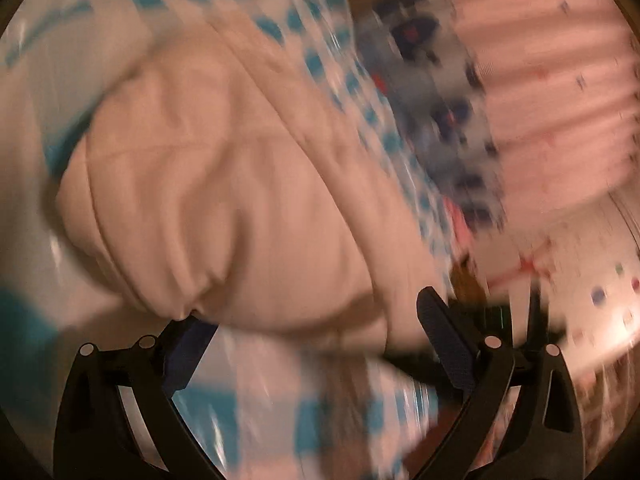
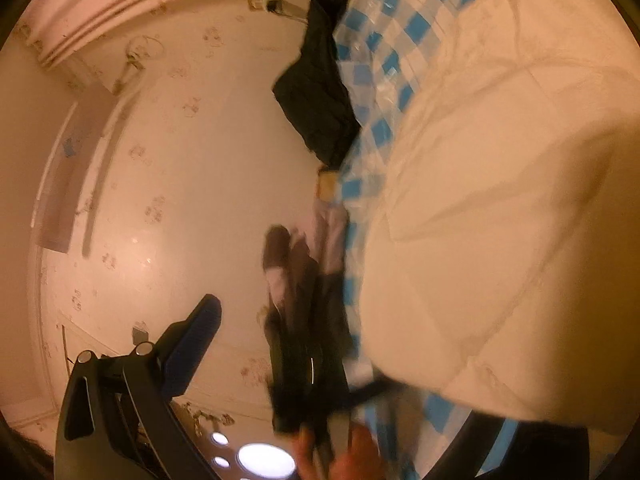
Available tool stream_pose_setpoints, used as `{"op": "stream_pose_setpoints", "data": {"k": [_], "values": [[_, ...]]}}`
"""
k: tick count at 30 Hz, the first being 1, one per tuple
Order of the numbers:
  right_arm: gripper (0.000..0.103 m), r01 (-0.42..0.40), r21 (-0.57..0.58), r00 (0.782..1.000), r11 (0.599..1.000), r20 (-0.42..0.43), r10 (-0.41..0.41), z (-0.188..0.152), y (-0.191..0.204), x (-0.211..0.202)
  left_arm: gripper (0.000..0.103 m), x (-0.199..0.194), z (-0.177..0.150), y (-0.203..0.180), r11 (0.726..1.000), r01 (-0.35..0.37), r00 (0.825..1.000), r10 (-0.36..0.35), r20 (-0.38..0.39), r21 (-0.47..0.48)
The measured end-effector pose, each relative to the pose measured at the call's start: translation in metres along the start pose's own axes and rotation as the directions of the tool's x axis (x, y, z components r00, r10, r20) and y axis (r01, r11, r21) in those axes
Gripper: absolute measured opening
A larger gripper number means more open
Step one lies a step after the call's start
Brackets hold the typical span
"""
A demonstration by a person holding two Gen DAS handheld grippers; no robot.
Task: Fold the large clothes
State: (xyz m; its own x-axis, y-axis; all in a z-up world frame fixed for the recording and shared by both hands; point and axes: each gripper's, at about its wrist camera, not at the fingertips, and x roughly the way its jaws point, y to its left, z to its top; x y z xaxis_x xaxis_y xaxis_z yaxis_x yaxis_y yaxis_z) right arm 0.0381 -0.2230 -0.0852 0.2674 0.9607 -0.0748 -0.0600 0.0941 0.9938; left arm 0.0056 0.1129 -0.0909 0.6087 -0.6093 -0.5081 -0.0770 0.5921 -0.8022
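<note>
A cream padded jacket (image 1: 224, 184) lies bunched on a blue-and-white checked cloth (image 1: 316, 64); the left wrist view is motion-blurred. My left gripper (image 1: 310, 308) is open wide at the jacket's near edge, its left fingertip touching the hem. In the right wrist view the jacket (image 2: 500, 200) fills the right side and covers my right finger. My right gripper (image 2: 320, 312) stands open, its left finger (image 2: 196, 336) in free air. The other gripper's dark body (image 2: 304, 364) and a hand (image 2: 352, 456) show low in the middle.
A black garment (image 2: 320, 92) lies at the edge of the checked cloth (image 2: 384, 40). A grey cloth with dark flowers (image 1: 432, 92) and a pink curtain (image 1: 552, 80) lie beyond the jacket. Patterned wall and a bright lamp (image 2: 264, 460) fill the left.
</note>
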Motion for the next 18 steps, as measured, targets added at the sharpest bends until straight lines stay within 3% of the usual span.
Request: {"op": "stream_pose_setpoints", "data": {"k": [3,5,7,8,12,18], "values": [[0.098,0.191,-0.007,0.980,0.982,-0.057,-0.191,-0.017,-0.008,-0.017,0.093,-0.002,0.014,-0.010,0.992,-0.105,0.987,0.095,0.126,0.071],[0.098,0.279,-0.001,0.958,0.960,-0.062,-0.278,-0.024,-0.012,-0.055,0.093,-0.006,0.019,-0.013,0.994,-0.084,0.989,0.074,0.128,0.072],[0.098,0.339,0.004,0.941,0.941,-0.015,-0.339,-0.024,-0.012,-0.100,0.093,-0.006,0.023,-0.017,0.993,-0.082,0.989,0.071,0.129,0.085],[0.098,0.380,0.028,0.923,0.924,0.048,-0.381,-0.020,-0.012,-0.135,0.093,-0.009,0.028,-0.016,0.993,-0.081,0.989,0.070,0.129,0.084],[0.096,0.364,0.144,0.905,0.920,0.180,-0.386,-0.003,-0.034,-0.212,0.093,-0.013,0.036,-0.019,0.997,-0.058,0.990,0.052,0.131,0.045],[0.096,0.260,0.148,0.911,0.954,0.291,-0.293,0.009,-0.036,-0.248,0.093,-0.021,0.034,-0.005,0.999,-0.034,0.991,0.033,0.133,0.001]]}}
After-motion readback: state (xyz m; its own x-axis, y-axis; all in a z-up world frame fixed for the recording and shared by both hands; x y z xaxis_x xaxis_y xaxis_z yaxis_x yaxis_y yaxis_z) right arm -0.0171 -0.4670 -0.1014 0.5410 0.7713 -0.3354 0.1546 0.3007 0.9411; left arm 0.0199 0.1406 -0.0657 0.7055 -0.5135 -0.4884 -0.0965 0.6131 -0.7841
